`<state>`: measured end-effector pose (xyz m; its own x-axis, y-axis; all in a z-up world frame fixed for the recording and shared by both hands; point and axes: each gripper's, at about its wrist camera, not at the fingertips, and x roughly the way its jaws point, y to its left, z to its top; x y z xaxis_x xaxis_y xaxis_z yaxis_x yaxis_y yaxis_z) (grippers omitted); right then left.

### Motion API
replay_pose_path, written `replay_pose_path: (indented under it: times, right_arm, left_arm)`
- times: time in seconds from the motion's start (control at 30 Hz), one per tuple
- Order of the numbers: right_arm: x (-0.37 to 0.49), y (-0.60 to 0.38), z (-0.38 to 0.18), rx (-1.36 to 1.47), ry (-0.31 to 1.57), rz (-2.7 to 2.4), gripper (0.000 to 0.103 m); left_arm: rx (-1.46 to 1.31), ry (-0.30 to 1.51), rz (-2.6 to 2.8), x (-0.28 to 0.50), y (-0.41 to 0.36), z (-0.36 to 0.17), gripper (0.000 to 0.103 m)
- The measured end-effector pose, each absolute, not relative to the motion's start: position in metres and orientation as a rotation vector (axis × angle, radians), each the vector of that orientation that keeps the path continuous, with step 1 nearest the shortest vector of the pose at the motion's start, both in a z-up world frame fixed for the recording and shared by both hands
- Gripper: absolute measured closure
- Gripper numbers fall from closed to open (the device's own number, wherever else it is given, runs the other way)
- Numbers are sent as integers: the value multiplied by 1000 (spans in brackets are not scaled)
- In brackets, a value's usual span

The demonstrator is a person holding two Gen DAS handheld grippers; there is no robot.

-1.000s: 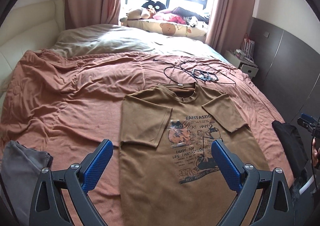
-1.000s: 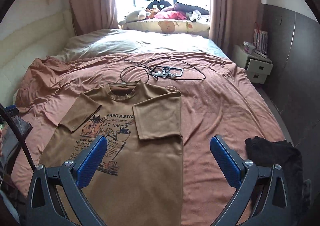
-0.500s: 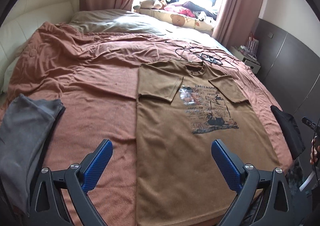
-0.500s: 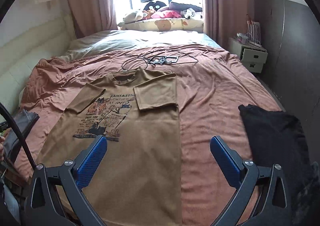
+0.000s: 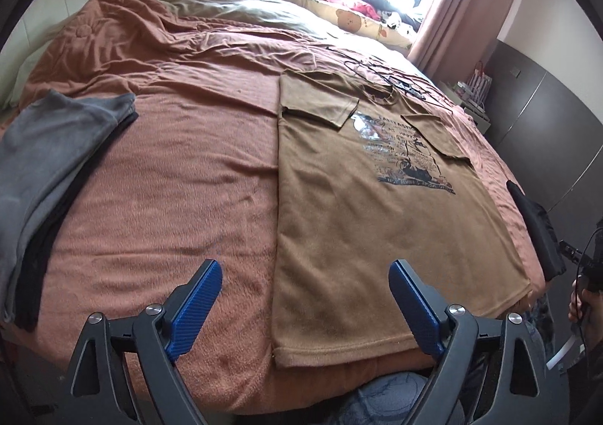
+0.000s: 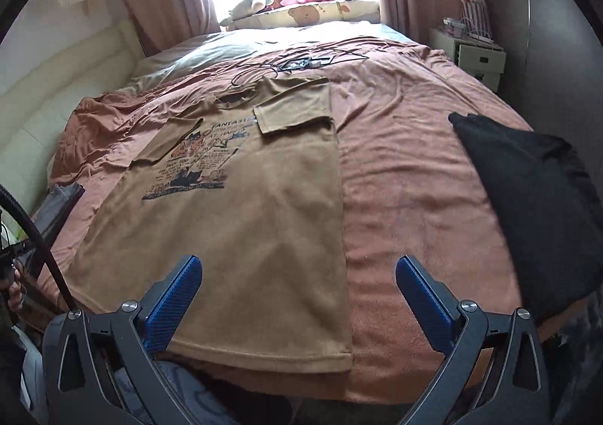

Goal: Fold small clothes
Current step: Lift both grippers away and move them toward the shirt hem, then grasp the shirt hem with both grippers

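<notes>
Brown printed t-shirt [image 6: 241, 221], rust-pink bedspread [image 5: 169, 176], grey garment [image 5: 45, 146], black garment [image 6: 535, 206]

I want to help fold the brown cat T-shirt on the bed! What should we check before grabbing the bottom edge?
1. Left gripper open and empty: ok, its blue fingers are spread wide.
2. Right gripper open and empty: ok, also spread wide.
3. Both sleeves of the brown printed cotton T-shirt folded inward: ok, each lies over the chest.
4. Shirt body flat: ok, only light ripples show.
5. Bottom hem reachable: ok, it lies at the near edge of the bed just ahead of both grippers.
6. Folding path free: ok, the black cable tangle lies beyond the collar and the black cloth lies apart on the right.
</notes>
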<state>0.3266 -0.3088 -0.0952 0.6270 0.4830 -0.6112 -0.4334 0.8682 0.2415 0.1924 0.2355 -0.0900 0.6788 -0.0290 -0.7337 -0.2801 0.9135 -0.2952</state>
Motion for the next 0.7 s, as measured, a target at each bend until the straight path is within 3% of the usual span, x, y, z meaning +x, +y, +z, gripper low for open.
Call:
replay_pose_path:
  times: [0.1,0.17,0.3,0.37,0.53,0.7]
  right_arm:
    - [331,-320,-113,131,765,528,5]
    - [336,-325,-126,174,805,531,21]
    - [343,-334,-148,224,864,511,28]
    - [348,-339,-158,263,893,509,40]
    - [359,-348,-177,361,946,529,49]
    - [359,-362,-182,492,948,593,50]
  left_arm:
    - [-450,835,140,187,239,-106,25]
    - [-486,851,136,185,242,-118,33]
    - [-545,878,136,182,245,-137,42]
    - [-583,887,120,181,246,-145,48]
    - [-669,907,98,182,248,-161,53]
    - [-764,921,57,183,247,-175,56]
